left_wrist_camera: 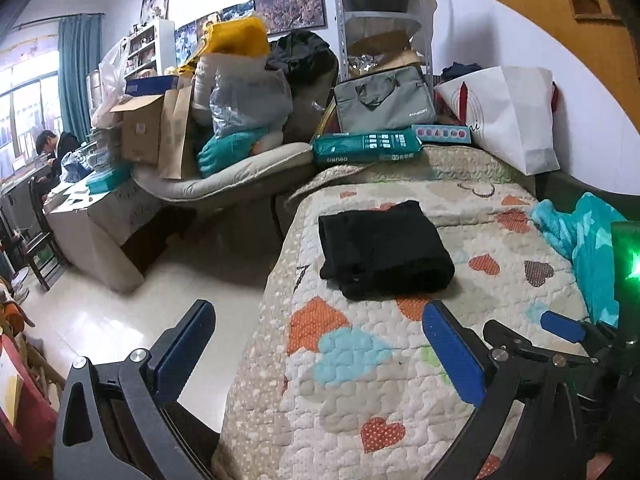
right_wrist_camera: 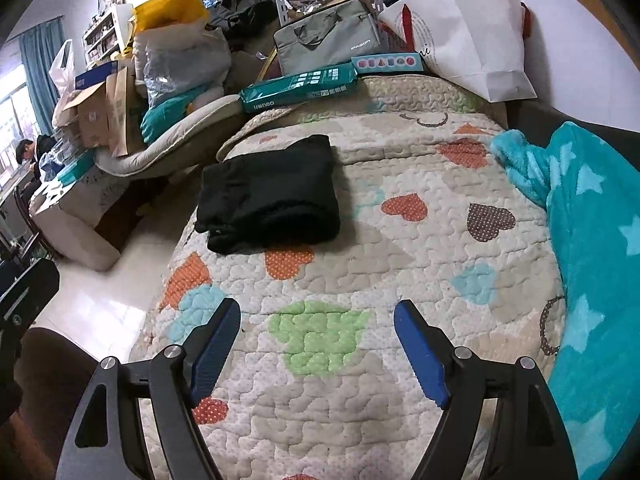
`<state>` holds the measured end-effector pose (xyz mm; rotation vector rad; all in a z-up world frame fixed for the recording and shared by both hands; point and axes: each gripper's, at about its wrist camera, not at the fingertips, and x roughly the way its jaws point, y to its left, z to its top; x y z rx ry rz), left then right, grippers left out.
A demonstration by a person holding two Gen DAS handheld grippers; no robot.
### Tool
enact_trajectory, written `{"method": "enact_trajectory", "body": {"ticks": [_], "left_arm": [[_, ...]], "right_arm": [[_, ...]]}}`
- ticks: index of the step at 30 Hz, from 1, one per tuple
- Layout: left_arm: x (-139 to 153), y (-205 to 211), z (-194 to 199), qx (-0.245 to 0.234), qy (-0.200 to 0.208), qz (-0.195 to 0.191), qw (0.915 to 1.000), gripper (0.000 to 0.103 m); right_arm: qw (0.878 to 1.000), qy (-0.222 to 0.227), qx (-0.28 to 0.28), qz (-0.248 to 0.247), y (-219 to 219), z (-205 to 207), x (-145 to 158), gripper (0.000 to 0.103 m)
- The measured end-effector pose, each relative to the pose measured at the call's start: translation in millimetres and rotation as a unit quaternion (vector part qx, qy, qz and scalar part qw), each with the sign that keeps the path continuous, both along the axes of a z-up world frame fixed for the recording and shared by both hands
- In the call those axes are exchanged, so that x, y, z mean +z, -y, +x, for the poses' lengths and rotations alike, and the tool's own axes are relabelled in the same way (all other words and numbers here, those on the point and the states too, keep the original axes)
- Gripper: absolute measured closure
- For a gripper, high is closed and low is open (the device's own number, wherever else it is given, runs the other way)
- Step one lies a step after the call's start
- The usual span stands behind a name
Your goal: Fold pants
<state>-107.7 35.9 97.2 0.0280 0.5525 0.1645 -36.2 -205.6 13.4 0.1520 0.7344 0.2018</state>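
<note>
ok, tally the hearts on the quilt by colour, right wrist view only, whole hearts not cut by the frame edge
Orange or red hearts: 5
Light blue hearts: 2
Green hearts: 1
Brown hearts: 1
Total: 9
The folded black pants may hide more.

The pants [right_wrist_camera: 269,196], black and folded into a compact block, lie on the quilt [right_wrist_camera: 400,248] at centre left of the frame. The right gripper [right_wrist_camera: 318,320] fills the bottom, jaws spread wide and empty over a green patch. A teal blanket [right_wrist_camera: 592,240] covers the right edge.
</note>
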Motion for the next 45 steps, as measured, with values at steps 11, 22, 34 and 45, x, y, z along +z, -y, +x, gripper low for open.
{"method": "enact_trajectory", "body": {"ticks": [11, 22, 34, 45], "left_arm": [[-6.6, 1.0, 0.8, -0.013, -0.022, -0.001, 0.9997, 0.0], [-11.6, -3.4, 4.7, -0.015, -0.041, -0.013, 0.999, 0.0], [-19.4, -5.4, 9.5, -0.014, -0.06, -0.024, 0.9978, 0.0], [-18.5, -10.0, 9.5, -0.016, -0.06, -0.033, 0.9975, 0.0]], "right_arm": [[1.0, -0.006, 0.005, -0.007, -5.6, -2.1, -4.3, 0.019], [1.0, -0.016, 0.011, -0.016, -9.1, -1.7, -10.7, 0.018], [0.999, -0.022, 0.014, -0.031, -16.4, -2.4, -15.7, 0.018], [0.999, -0.024, 0.019, -0.041, -21.4, -3.8, -18.8, 0.017]]}}
